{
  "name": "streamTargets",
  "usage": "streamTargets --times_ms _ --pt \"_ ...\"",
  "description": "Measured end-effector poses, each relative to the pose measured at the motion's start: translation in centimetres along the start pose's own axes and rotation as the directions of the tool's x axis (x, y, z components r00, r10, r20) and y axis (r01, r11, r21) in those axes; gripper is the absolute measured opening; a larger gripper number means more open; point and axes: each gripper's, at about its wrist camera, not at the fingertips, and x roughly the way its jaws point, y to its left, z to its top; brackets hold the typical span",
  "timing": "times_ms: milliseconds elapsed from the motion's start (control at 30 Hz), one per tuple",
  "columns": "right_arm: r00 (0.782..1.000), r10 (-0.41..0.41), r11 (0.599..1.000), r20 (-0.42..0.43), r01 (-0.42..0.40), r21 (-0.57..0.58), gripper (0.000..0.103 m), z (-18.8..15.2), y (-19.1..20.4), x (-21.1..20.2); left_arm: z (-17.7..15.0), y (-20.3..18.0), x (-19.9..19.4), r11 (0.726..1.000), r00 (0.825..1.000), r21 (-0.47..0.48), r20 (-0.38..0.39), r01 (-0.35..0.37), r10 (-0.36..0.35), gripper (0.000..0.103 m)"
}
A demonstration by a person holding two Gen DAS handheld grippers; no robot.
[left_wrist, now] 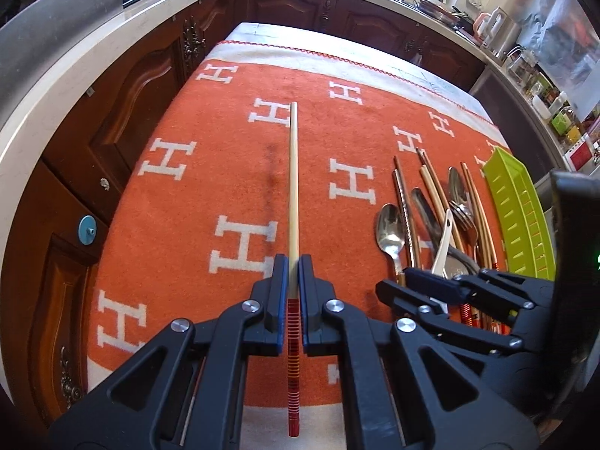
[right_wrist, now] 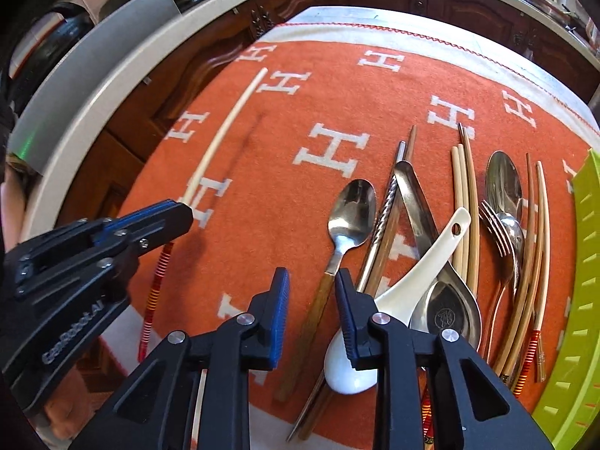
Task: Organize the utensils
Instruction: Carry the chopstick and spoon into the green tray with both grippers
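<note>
My left gripper [left_wrist: 293,262] is shut on a pale chopstick [left_wrist: 293,172] with a red banded end, held lengthwise above the orange cloth; it also shows in the right wrist view [right_wrist: 225,131], with the left gripper [right_wrist: 180,212] at the left. My right gripper [right_wrist: 311,281] is open and empty, just above the wooden handle of a steel spoon [right_wrist: 350,210]. To its right lies a pile of utensils: a white ceramic spoon [right_wrist: 420,266], steel chopsticks [right_wrist: 390,195], bamboo chopsticks [right_wrist: 465,202], a fork [right_wrist: 498,228] and a steel ladle spoon [right_wrist: 446,307].
A green slotted tray [right_wrist: 577,262] lies along the right edge of the table, also in the left wrist view [left_wrist: 521,210]. The orange H-patterned cloth [left_wrist: 210,172] covers the table. Dark wooden cabinets [left_wrist: 123,86] and a pale countertop surround it.
</note>
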Motion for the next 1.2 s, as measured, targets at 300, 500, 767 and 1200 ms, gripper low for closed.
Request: streamTargets --times_ms 300,500,767,1200 --pt "0.998 -0.056 0.998 -0.006 0.056 0.030 0.010 0.3 0.1 0.8 2.0 0.1 0.7 0.999 0.999 0.013 0.002 0.052 -0.052 0.004" --pt "0.999 -0.052 0.994 -0.003 0.052 0.097 0.006 0.7 -0.7 1.0 3.1 0.0 1.0 0.996 0.997 0.026 -0.008 0.080 -0.080 0.003" --pt "0.998 0.005 0.977 0.067 -0.019 0.211 0.006 1.0 -2.7 -1.7 3.9 -1.2 -0.3 0.994 0.996 0.063 0.007 0.088 -0.089 0.003" --pt "0.975 -0.065 0.941 0.212 -0.010 0.337 0.006 -3.0 -10.9 -11.7 2.4 -12.4 -4.7 0.958 0.978 0.204 -0.003 0.203 -0.207 0.003"
